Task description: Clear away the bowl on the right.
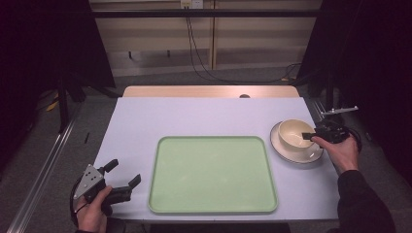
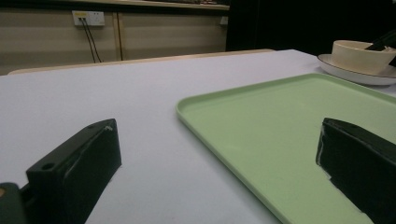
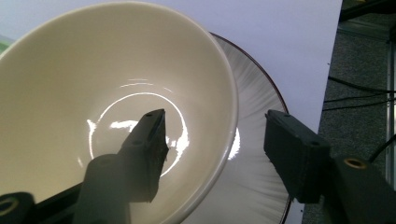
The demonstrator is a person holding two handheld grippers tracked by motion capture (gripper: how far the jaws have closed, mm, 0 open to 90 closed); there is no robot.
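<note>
A cream bowl (image 1: pixel 293 131) (image 2: pixel 362 53) (image 3: pixel 93 70) stands on a white plate with a dark rim (image 1: pixel 291 155) (image 2: pixel 355 75) (image 3: pixel 254 186) at the table's right side. My right gripper (image 1: pixel 311 137) (image 3: pixel 215 126) straddles the bowl's right rim, one jaw inside the bowl and the other outside above the plate. A gap shows on both sides of the rim, so this gripper is open. Near the front left edge, my left gripper (image 1: pixel 124 173) (image 2: pixel 217 135) rests open with nothing between its jaws, pointing toward the tray.
An empty pale green tray (image 1: pixel 211 174) (image 2: pixel 280 121) lies in the middle of the lavender table (image 1: pixel 194 116). Beyond the far edge, cables (image 1: pixel 194 58) hang from a wall socket. Dark curtains flank both sides.
</note>
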